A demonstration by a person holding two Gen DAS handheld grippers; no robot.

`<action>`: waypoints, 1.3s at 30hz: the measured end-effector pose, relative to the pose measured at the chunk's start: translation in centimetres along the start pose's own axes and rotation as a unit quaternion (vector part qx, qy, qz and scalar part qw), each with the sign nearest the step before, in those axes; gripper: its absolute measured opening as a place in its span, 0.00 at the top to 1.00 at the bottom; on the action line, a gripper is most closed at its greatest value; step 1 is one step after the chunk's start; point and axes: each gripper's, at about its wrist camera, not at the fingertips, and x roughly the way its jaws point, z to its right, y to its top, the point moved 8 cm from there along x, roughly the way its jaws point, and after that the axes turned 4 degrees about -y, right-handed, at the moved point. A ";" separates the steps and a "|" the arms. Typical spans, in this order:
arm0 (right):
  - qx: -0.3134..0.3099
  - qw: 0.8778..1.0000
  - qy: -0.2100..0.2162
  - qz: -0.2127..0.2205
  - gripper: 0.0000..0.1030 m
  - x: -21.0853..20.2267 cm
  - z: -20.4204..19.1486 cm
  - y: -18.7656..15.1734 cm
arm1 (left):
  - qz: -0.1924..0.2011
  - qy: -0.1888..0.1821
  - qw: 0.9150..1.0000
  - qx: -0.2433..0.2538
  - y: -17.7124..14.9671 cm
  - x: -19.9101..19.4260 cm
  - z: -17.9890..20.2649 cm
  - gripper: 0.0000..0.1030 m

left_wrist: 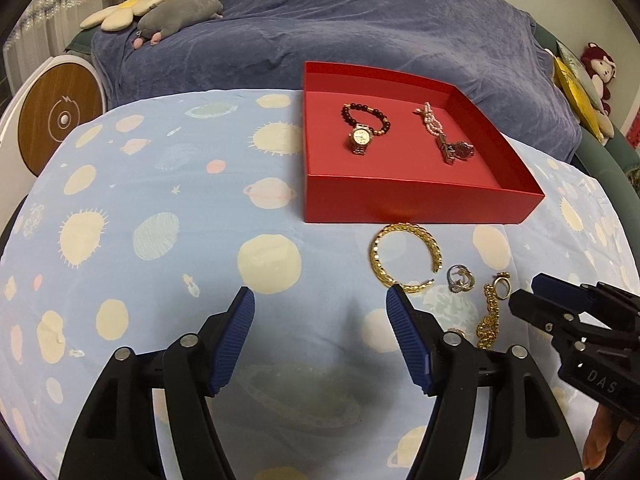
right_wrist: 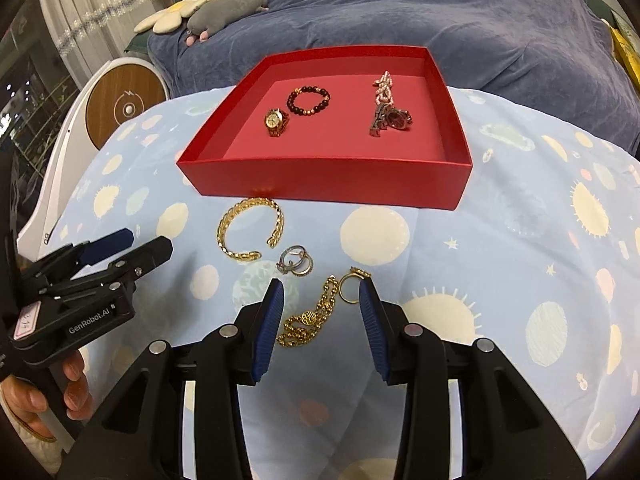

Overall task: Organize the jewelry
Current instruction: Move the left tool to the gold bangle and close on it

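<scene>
A red box holds a gold watch, a dark bead bracelet, a pink pearl bracelet and a dark watch. In front of it on the cloth lie a gold cuff bangle, silver rings, a gold ring and a gold chain. My left gripper is open and empty, left of the bangle. My right gripper is open around the chain and gold ring.
The blue planet-print cloth covers the work surface. Behind it is a bed with a blue blanket and plush toys. A round white and wood device stands at the left.
</scene>
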 end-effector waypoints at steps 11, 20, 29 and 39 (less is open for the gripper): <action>0.034 0.999 -0.006 -0.006 0.63 -0.4 2.4 -0.4 | -0.007 -0.030 0.999 0.034 2.2 4.6 4.8 0.25; 0.025 1.000 -0.005 -0.014 0.63 0.0 2.1 -0.7 | -0.012 0.003 0.997 0.081 1.7 6.6 5.8 0.47; 0.016 0.999 0.017 -0.028 0.63 0.4 0.9 -1.5 | -0.004 0.006 0.997 0.074 1.7 3.9 3.9 0.48; -0.007 0.999 0.020 -0.039 0.63 1.9 -1.0 -2.3 | 0.003 0.007 1.000 0.028 1.0 0.4 0.3 0.48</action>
